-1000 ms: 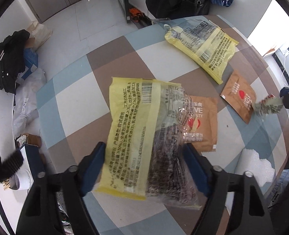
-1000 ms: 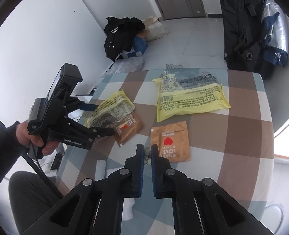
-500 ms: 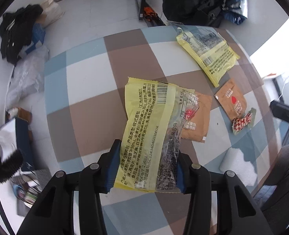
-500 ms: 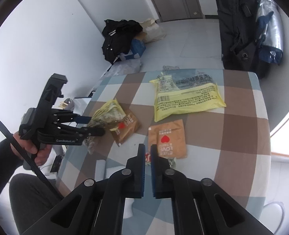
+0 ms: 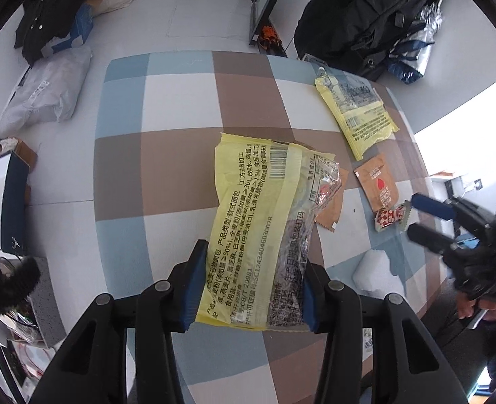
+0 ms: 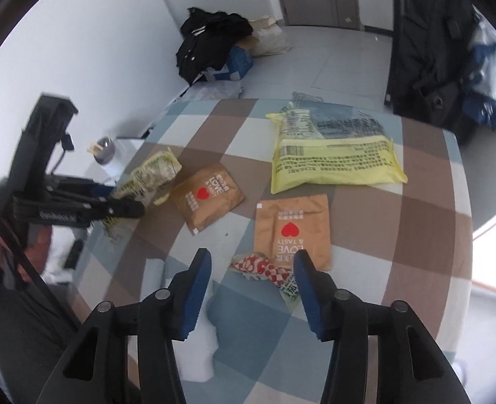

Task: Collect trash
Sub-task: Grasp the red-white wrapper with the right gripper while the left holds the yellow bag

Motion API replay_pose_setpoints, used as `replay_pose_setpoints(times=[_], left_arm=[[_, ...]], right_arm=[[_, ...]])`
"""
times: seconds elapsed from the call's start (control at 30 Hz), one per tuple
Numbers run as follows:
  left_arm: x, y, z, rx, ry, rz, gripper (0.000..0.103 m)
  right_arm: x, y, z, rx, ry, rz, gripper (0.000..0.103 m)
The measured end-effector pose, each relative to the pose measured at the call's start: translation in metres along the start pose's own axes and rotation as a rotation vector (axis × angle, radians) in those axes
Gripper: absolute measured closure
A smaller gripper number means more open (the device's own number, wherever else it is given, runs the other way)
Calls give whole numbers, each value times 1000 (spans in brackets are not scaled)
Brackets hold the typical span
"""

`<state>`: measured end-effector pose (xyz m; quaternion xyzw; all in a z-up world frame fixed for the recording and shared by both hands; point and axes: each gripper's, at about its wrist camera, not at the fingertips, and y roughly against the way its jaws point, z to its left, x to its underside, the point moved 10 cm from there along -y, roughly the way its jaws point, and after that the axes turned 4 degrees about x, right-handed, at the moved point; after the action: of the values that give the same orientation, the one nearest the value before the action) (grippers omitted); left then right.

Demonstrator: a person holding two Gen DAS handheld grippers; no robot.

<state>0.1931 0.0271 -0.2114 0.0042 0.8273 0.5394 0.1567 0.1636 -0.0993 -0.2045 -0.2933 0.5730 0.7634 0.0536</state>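
My left gripper (image 5: 249, 286) is shut on a yellow and clear bread wrapper (image 5: 268, 215) and holds it above the checked table (image 5: 180, 155). It also shows in the right wrist view (image 6: 150, 175). My right gripper (image 6: 253, 286) is open over a small red-and-white candy wrapper (image 6: 264, 266) lying on the table; the wrapper also shows in the left wrist view (image 5: 387, 217). Two brown "LOVE & TASTY" sachets (image 6: 207, 197) (image 6: 291, 232) and a large yellow bag (image 6: 332, 155) lie on the table.
A white crumpled tissue (image 6: 197, 343) lies near the table's front edge. Black clothes and bags (image 6: 214, 37) are on the floor at the far left, a black backpack (image 6: 433, 40) at the far right. A small cup (image 6: 105, 149) stands on a side surface at the left.
My left gripper has closed on the bread wrapper and lifted it. My right gripper has opened and dropped closer to the candy wrapper.
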Motion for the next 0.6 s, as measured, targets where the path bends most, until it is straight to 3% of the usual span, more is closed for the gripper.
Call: replay_pose_setpoints(times=[0.33, 0.6], left_arm=[[0, 14, -1, 22, 10, -45, 60], [0, 29, -3, 32, 14, -85, 60]], right_arm=[[7, -18, 0, 111, 128, 44, 53], [12, -19, 3, 144, 190, 35, 56]])
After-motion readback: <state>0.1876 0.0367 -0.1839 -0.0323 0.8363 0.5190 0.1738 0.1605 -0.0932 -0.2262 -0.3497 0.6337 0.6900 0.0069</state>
